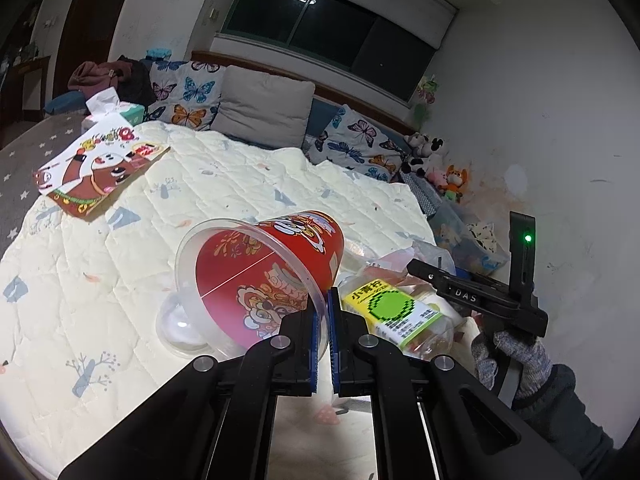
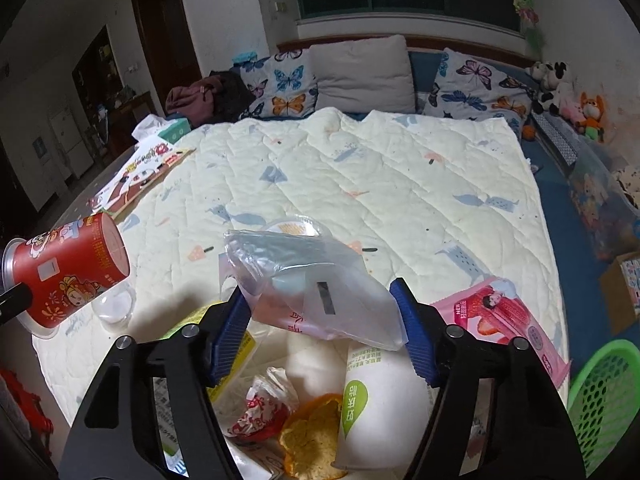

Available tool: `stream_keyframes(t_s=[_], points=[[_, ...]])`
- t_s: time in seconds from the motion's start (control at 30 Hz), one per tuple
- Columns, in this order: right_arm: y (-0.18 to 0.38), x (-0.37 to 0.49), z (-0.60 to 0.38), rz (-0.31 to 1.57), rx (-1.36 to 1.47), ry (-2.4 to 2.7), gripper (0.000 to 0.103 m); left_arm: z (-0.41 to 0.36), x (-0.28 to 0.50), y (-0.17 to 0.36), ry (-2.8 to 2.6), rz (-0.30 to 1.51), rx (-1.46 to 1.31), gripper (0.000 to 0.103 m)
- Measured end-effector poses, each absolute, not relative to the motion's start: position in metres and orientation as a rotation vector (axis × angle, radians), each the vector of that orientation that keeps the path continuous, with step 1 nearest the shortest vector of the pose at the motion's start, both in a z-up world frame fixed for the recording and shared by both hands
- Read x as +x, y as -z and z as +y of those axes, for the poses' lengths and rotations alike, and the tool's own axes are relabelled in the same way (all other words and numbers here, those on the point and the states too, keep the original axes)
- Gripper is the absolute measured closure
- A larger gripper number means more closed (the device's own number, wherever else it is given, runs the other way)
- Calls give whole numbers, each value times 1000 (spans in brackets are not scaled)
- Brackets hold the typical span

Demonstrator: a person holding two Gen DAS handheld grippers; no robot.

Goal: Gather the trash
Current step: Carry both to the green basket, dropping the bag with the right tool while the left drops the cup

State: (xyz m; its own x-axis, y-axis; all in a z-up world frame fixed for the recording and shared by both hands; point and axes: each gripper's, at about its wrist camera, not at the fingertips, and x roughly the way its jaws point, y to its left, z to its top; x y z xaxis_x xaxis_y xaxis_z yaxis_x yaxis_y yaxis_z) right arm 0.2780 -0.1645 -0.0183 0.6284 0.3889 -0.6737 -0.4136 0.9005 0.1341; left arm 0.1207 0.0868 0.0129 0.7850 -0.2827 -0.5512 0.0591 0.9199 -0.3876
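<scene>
My left gripper (image 1: 325,308) is shut on the rim of a clear cup with a red printed liner (image 1: 264,276), held tilted above the quilt; the same cup (image 2: 66,272) shows at the left of the right wrist view. My right gripper (image 2: 322,328) has a crumpled clear plastic bag (image 2: 312,284) between its blue pads, and both pads touch it. Under the bag lies a trash pile: a white bottle (image 2: 376,400), orange peel (image 2: 308,440), a red-and-white wrapper (image 2: 260,416) and a yellow-green labelled bottle (image 1: 392,308). A pink snack wrapper (image 2: 500,320) lies to the right.
A clear dome lid (image 1: 180,328) rests on the cream quilt (image 2: 360,160) below the cup. A green mesh basket (image 2: 604,400) stands off the bed at lower right. A picture book (image 1: 100,168) and tissue box (image 1: 116,108) lie far left. Pillows line the headboard.
</scene>
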Motion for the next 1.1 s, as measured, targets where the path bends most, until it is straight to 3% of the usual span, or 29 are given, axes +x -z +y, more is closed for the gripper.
stream_keyframes(t_s=[0.3,0.63,1.1], points=[[-19,240,-194,657,18,-444,37,68,122,-35,250,607,-340,98],[-43,190,-309,593,96,-226,37,-6,132,-63,416,577,-255,98],[31,151,-466,758,191,134,32,-149,157,-63,667,642,-171,98]])
